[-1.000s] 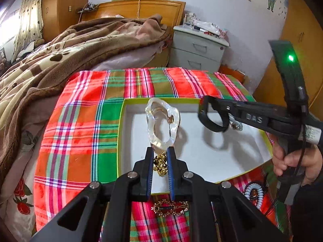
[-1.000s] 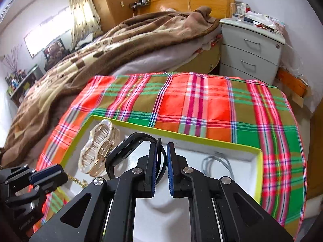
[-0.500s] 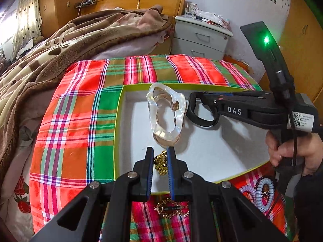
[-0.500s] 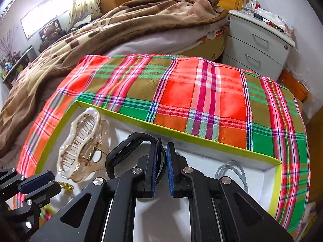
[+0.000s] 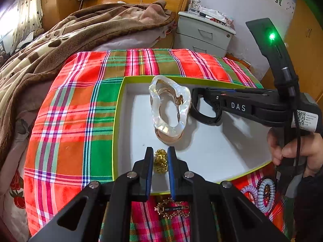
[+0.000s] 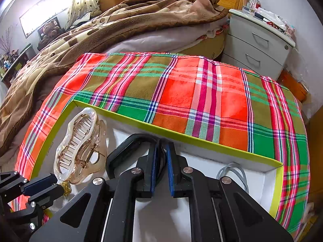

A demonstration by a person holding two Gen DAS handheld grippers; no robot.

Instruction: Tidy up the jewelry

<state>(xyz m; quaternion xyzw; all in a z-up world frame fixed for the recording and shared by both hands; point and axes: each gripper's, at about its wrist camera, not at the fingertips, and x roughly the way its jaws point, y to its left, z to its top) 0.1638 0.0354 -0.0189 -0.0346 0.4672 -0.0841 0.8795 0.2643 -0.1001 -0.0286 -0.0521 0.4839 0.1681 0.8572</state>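
A plaid-covered tabletop (image 6: 201, 92) carries a white box (image 5: 212, 157) with a clear claw clip (image 5: 169, 109) already lying in it, and both tongs hang over that box. If the right tongs (image 6: 161, 167), nearly closed on a black band (image 6: 121, 151), come down carelessly, the band could knock the clip just beside it, or spring out of that narrow grip and land outside the rim. The left tongs (image 5: 159, 161), jaws narrow around a small gold ornament (image 5: 160, 160), could drop it on the rim below, since so small a piece gives the pads little to bite on.
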